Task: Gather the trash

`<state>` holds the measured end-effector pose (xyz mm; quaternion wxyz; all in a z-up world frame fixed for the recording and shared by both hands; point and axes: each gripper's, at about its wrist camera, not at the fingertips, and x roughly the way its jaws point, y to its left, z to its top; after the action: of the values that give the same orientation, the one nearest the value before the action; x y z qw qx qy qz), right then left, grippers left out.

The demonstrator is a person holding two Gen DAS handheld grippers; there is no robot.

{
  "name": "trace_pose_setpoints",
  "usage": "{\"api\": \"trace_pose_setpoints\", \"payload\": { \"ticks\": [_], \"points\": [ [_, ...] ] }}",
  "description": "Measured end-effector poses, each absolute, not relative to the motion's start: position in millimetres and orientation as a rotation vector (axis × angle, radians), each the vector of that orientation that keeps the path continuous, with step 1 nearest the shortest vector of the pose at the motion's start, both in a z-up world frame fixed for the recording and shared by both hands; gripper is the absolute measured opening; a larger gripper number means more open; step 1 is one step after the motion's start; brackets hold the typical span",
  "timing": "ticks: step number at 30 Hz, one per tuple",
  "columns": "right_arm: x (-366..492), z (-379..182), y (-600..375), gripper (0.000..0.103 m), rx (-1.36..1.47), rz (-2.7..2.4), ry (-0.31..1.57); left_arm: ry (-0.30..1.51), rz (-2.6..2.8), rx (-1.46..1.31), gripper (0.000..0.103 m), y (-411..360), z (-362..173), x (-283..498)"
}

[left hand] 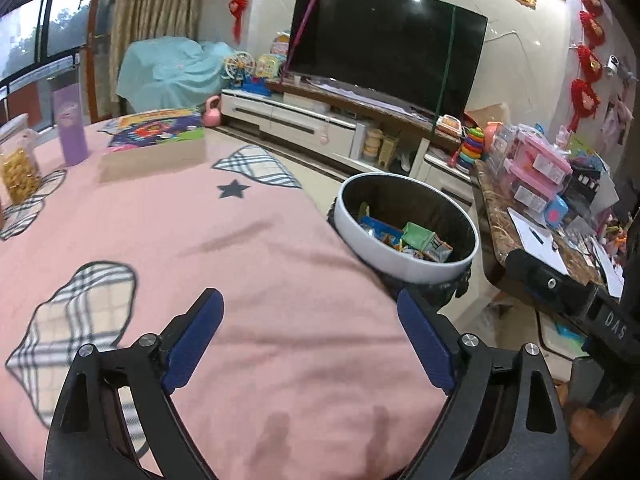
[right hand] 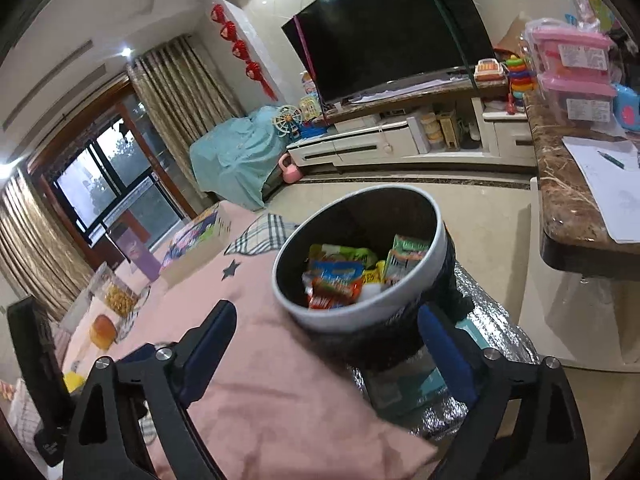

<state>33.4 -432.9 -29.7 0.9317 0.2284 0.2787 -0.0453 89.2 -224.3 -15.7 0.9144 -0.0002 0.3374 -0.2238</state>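
Observation:
A round trash bin (left hand: 404, 258) with a white rim and dark inside stands just off the right edge of the pink-covered table (left hand: 248, 248). Several coloured snack wrappers (left hand: 416, 240) lie in it. My left gripper (left hand: 310, 312) hangs open over the pink cloth, to the left of the bin, with nothing between its blue pads. In the right wrist view the bin (right hand: 360, 316) sits close ahead with the wrappers (right hand: 348, 276) inside. My right gripper (right hand: 326, 324) is open, empty, its right finger beside the bin's dark base.
On the table's far side lie a flat game box (left hand: 156, 136), a purple bottle (left hand: 71, 128) and a clear jar of yellow snacks (left hand: 18, 168). A marble counter (right hand: 568, 200) piled with toys stands right of the bin. A TV (left hand: 384, 44) on a low white cabinet (left hand: 296, 120) lines the far wall.

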Motion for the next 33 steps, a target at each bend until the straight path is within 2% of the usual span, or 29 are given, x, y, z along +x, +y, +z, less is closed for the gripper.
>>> {"api": "trace_pose_setpoints", "payload": {
  "ticks": [5, 8, 10, 12, 16, 25, 33],
  "points": [
    [18.2, -26.4, -408.3, 0.094, 0.375, -0.110, 0.556, 0.630, -0.431, 0.012, 0.093, -206.4, -12.3, 64.8],
    [8.7, -19.9, -396.9, 0.101, 0.314, -0.138, 0.524, 0.570, -0.416, 0.014, 0.094, -194.1, -6.3, 48.2],
    [0.4, -12.0, -387.1, 0.101, 0.265, -0.161, 0.487, 0.534, -0.405, 0.011, 0.095, -187.4, -1.7, 40.1],
    [-7.1, -2.9, -379.8, 0.102, 0.218, -0.185, 0.442, 0.486, -0.385, 0.008, 0.103, -180.2, 3.2, 31.6],
    [-19.6, 3.3, -369.6, 0.103, 0.154, -0.283, 0.356, 0.387, -0.318, 0.026, 0.103, -172.4, 3.0, 18.7],
    [-21.8, -27.4, -365.6, 0.103, 0.163, -0.266, 0.348, 0.377, -0.286, 0.067, 0.103, -169.6, -9.7, 10.1],
    [-30.8, -26.0, -355.9, 0.103, 0.124, -0.265, 0.309, 0.373, -0.277, 0.066, 0.103, -166.1, -9.5, 4.8]
  ]
}}
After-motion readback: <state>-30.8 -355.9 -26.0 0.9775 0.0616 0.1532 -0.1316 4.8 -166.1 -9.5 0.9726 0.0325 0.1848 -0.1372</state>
